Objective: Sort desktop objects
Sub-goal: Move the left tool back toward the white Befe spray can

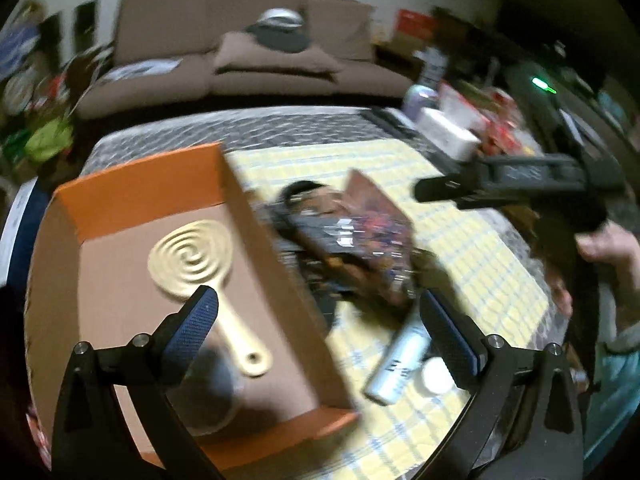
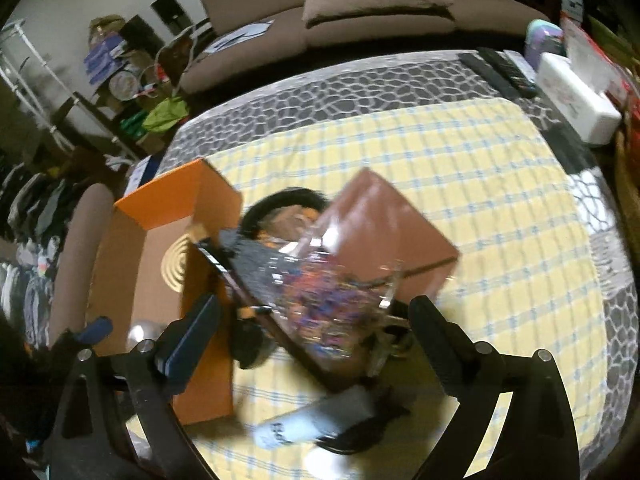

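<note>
An orange cardboard box (image 1: pixel 140 196) lies open on the yellow checked cloth (image 1: pixel 460 240); inside are a cream spiral hand mirror (image 1: pixel 192 264) and a dark round object (image 1: pixel 216 384). My left gripper (image 1: pixel 320 332) hangs open above the box's right wall, holding nothing. To the right lie a white tube (image 1: pixel 396 364) and a white round cap (image 1: pixel 438 376). My right gripper (image 2: pixel 316 332) is open over a heap: a clear packet of colourful bits (image 2: pixel 328 304), a brown box (image 2: pixel 384 220) and a black item (image 2: pixel 288 200). The white tube (image 2: pixel 316 420) lies just below its fingers.
A white oblong box (image 2: pixel 576 104), remote controls (image 2: pixel 504 68) and a purple container (image 2: pixel 544 36) sit along the table's far right edge. A brown sofa (image 2: pixel 380 12) stands beyond the table. Clutter fills the shelves at left (image 2: pixel 120 64). A hand (image 1: pixel 608 248) grips the right tool.
</note>
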Demonstrator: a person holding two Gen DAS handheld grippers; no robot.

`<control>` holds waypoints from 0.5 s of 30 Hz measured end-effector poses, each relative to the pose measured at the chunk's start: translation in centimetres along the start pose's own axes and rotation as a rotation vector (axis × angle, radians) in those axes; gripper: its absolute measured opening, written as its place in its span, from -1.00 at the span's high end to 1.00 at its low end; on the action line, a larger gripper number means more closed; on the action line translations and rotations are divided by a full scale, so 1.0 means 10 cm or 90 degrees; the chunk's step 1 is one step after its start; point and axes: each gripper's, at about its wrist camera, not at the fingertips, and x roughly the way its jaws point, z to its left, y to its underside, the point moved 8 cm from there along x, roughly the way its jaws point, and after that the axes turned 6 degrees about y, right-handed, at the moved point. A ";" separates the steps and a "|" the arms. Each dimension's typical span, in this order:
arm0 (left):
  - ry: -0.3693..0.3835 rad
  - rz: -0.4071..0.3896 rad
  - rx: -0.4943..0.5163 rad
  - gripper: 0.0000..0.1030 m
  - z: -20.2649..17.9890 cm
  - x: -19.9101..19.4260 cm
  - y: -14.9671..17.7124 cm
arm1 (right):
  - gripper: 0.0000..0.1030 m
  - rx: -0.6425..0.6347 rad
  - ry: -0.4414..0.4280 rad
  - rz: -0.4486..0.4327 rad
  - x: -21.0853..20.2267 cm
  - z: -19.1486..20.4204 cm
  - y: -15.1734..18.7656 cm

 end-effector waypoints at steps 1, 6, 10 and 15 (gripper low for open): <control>0.007 0.003 0.018 -0.96 -0.11 0.04 0.00 | -0.87 0.005 0.002 0.000 -0.01 -0.05 0.01; 0.028 0.038 0.131 -0.96 -0.67 0.27 0.13 | -0.87 0.054 0.005 0.003 -0.06 -0.38 0.11; 0.030 0.064 0.194 -0.96 -0.93 0.39 0.30 | -0.87 0.097 0.000 0.022 -0.05 -0.59 0.29; 0.033 0.103 0.252 -0.85 -1.15 0.53 0.52 | -0.87 0.105 0.011 0.033 -0.09 -0.75 0.42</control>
